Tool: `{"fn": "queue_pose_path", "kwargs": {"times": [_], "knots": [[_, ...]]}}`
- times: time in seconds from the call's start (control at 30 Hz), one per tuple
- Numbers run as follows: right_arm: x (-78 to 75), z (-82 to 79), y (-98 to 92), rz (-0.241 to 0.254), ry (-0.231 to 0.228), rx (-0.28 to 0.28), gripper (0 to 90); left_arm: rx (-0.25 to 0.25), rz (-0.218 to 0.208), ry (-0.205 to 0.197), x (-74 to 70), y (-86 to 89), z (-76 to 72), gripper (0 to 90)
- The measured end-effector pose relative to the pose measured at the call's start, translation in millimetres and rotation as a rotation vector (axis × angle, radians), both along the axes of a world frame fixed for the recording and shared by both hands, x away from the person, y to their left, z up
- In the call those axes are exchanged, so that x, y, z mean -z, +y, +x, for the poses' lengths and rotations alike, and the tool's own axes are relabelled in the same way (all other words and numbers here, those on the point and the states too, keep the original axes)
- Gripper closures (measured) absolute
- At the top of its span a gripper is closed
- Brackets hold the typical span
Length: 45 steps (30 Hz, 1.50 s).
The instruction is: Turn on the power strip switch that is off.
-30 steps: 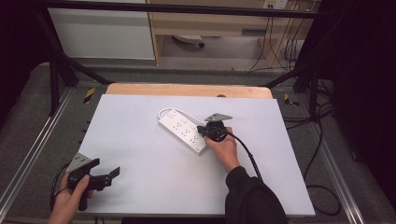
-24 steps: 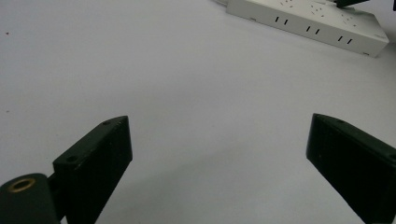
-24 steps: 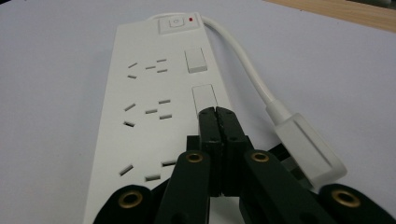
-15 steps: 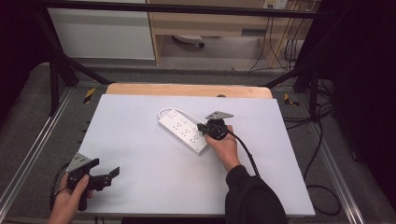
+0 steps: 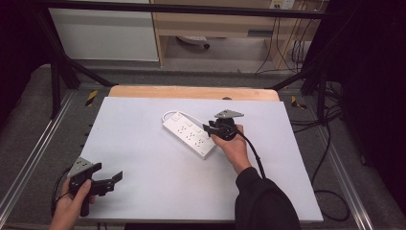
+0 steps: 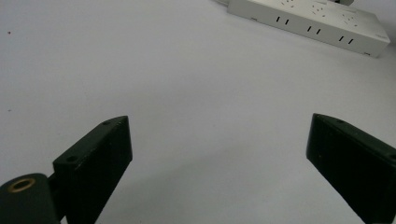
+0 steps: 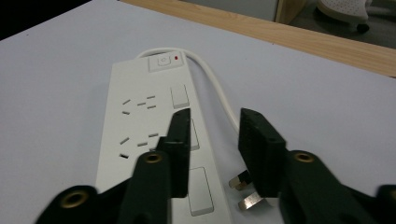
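Power strip (image 5: 189,135) flat on table (image 5: 143,158); right tool (image 7: 212,135) just parted, grasping nothing; left tool (image 6: 219,163) released.

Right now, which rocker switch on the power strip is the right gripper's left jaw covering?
The middle switch of three, between the far one near the power button and the nearest.

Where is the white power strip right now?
In the high view, the power strip lies mid-table on the white mat, right beside the right gripper.
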State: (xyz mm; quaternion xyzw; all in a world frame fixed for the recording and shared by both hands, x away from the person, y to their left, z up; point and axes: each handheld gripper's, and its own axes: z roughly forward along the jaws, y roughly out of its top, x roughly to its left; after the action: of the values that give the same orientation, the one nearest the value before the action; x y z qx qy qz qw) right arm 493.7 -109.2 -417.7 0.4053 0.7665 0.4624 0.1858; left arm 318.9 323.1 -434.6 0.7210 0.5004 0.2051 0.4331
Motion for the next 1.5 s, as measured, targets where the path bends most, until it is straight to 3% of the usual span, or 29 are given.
{"fn": "queue_pose_path", "kwargs": {"times": [0.13, 0.27, 0.37, 0.43, 0.63, 1.1, 1.5], "knots": [[-3.9, 1.0, -1.2, -0.001, 0.01, 0.021, 39.3, 0.001, 0.0, 0.001, 0.1, -0.2, 0.3, 6.9], [-7.7, 0.6, -2.3, 0.005, 0.014, 0.043, 26.2, 0.001, 0.003, 0.005, 0.5, -0.3, 0.5, 6.9], [-11.9, 1.7, -5.3, 0.002, 0.026, 0.069, 11.2, 0.0, 0.005, 0.004, 0.5, 0.0, 0.4, 6.9], [-14.8, 2.1, -7.3, 0.001, 0.031, 0.083, 6.7, 0.0, 0.004, 0.004, 0.7, 0.1, 0.5, 6.9], [-23.5, 0.8, -14.0, 0.009, 0.018, 0.092, 4.3, 0.002, 0.008, 0.005, 1.1, -0.5, 0.8, 6.9], [-44.4, -5.2, -35.9, 0.083, -0.036, 0.13, 12.2, -0.006, 0.006, 0.014, 2.3, -1.0, 1.0, 6.9], [-63.4, -13.0, -59.4, 0.104, -0.066, 0.137, 13.6, -0.006, 0.007, 0.015, 2.5, -0.7, 1.0, 6.9]]}}
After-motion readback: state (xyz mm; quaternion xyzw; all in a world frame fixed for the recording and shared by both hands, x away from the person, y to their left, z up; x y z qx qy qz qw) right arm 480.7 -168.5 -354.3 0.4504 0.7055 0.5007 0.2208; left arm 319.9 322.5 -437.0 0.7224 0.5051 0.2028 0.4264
